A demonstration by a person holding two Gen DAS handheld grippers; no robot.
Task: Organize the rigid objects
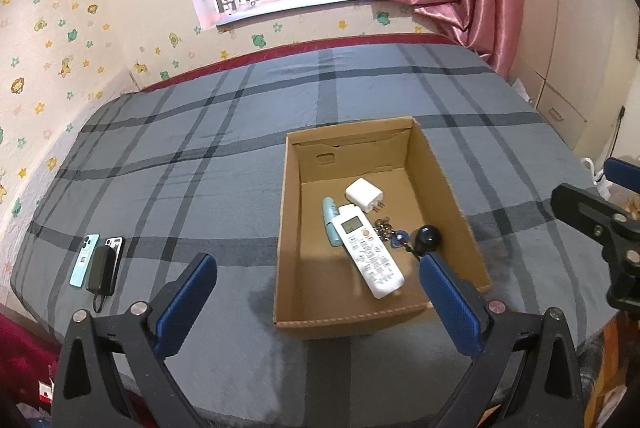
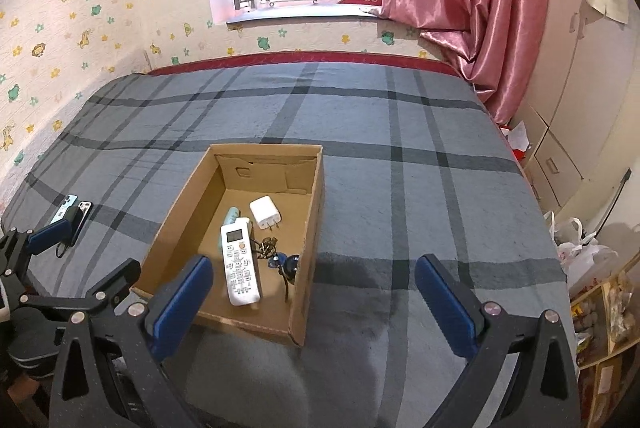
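Both the left gripper and the right gripper have their fingers wide apart and hold nothing above the bed, where the box holds a remote, charger, keys, with phones lying well left

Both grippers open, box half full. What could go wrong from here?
1. The black power bank lies on top of two phones; grabbing it may drag them.
2. Its cable trails near the bed edge and could snag.
3. The remote and keys crowd the cardboard box.
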